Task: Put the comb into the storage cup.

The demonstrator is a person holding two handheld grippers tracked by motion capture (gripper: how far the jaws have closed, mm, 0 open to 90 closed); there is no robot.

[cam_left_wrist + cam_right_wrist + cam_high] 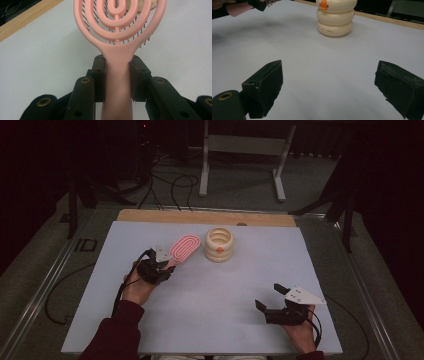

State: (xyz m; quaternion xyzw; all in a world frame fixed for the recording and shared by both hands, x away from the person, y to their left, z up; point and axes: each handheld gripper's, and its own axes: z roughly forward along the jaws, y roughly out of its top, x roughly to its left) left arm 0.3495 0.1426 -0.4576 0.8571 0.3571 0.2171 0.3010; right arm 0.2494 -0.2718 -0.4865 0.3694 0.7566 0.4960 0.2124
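1. Progress, judged from the present layout: the pink hairbrush (pixel 184 248) is already gripped, so the pick-up step is regarded as done. Placement is regarded as outstanding, since the brush is not yet inside the cream ribbed holder (pixel 219 244).
2. The hairbrush is located left of centre on the far half of the white table (pixel 210 320), with its oval head just left of the holder. Whether the head touches the holder cannot be told.
3. In the left gripper view, the brush handle (pixel 117 82) is seen clamped between the two black jaws, with the pads pressed on both sides of the handle just below the head.
4. The left gripper (pixel 161 268) is held by the person's left hand (pixel 135 287) and is pointed toward the far right, at the holder. The brush is carried roughly level, bristles downward.
5. The right gripper (pixel 272 296) is held near the right near corner of the table, well apart from the brush. Its jaws are spread wide, and nothing is seen between them in the right gripper view.
6. The holder stands upright, its mouth unobstructed.
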